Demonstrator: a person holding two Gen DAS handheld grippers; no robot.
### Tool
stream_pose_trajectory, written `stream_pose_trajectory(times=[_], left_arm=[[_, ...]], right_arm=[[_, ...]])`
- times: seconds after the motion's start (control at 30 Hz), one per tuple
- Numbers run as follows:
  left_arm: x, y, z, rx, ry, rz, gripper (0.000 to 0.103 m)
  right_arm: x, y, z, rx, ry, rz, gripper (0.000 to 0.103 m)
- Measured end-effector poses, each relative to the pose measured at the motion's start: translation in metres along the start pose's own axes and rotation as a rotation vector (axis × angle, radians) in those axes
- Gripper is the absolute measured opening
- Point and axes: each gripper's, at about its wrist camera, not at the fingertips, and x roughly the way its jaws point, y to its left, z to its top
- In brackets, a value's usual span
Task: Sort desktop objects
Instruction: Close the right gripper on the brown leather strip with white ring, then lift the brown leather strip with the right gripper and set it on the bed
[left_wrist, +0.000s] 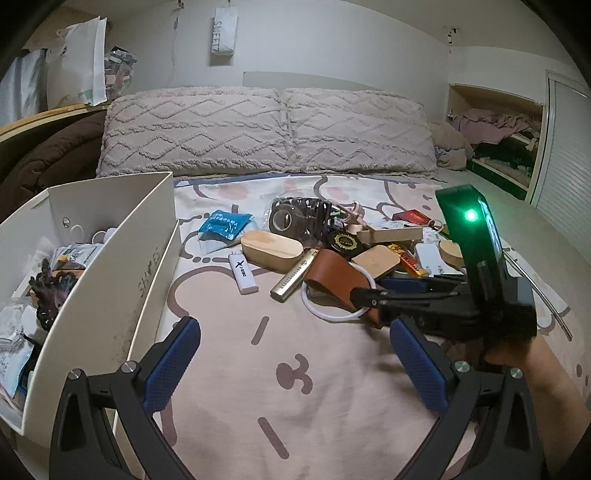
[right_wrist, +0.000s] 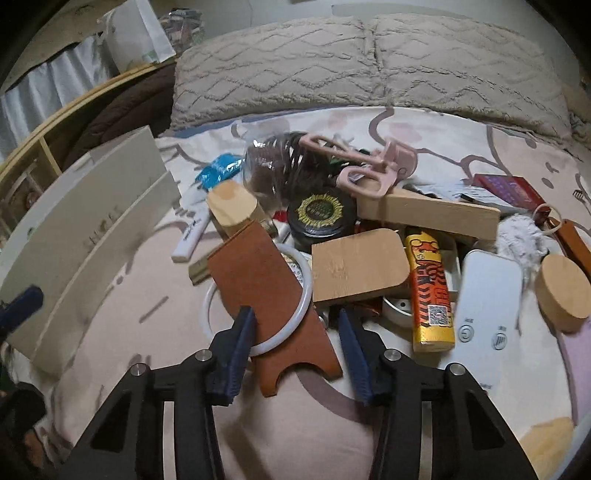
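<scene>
A pile of small objects lies on the bed. A brown leather strap (right_wrist: 266, 291) with a white ring (right_wrist: 295, 317) around it lies nearest; it also shows in the left wrist view (left_wrist: 332, 277). My right gripper (right_wrist: 295, 332) is open, its fingers on either side of the strap's near end; it shows from the side in the left wrist view (left_wrist: 373, 293). My left gripper (left_wrist: 295, 362) is open and empty above bare bedsheet, next to the white box (left_wrist: 110, 266). Around the strap lie a yellow lighter (right_wrist: 430, 291), a black round tin (right_wrist: 319, 216), wooden blocks (right_wrist: 360, 269) and a white lighter (left_wrist: 242, 273).
The white box holds several sorted items (left_wrist: 48, 280) and stands at the bed's left edge. Two pillows (left_wrist: 266, 129) lie behind the pile. A white remote-like device (right_wrist: 487, 299), a round wooden disc (right_wrist: 563, 291) and pink scissors (right_wrist: 373, 173) lie in the pile's right and back parts.
</scene>
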Motion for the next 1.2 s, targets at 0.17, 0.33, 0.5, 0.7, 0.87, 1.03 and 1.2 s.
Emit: stream_pose_trajectory(times=[0.17,0.33,0.5,0.7,0.87,1.03,1.2], left_arm=[[0.001,0.003,0.0,-0.012,0.007,0.001,0.103],[-0.002,0.005,0.001,-0.02,0.003,-0.001,0.103],[-0.005,0.006,0.002,-0.019,-0.002,-0.003,0.103],[-0.008,0.007,0.002,-0.019,-0.01,-0.005,0.103],[-0.007,0.007,0.0,-0.023,-0.002,-0.002,0.103],[-0.004,0.006,-0.006,-0.02,0.016,0.001,0.103],[0.002,0.002,-0.01,-0.002,0.042,0.005,0.103]], right_arm=[[0.001,0.017,-0.009,-0.08,0.034,0.01,0.046],[-0.005,0.022,-0.021,-0.108,0.047,0.028,0.046],[-0.017,0.027,-0.04,-0.136,0.073,0.04,0.047],[-0.028,0.034,-0.056,-0.158,0.08,0.018,0.046],[-0.036,0.033,-0.063,-0.143,0.077,0.022,0.046],[-0.045,0.035,-0.073,-0.143,0.079,0.03,0.047],[-0.055,0.03,-0.085,-0.13,0.075,0.054,0.047]])
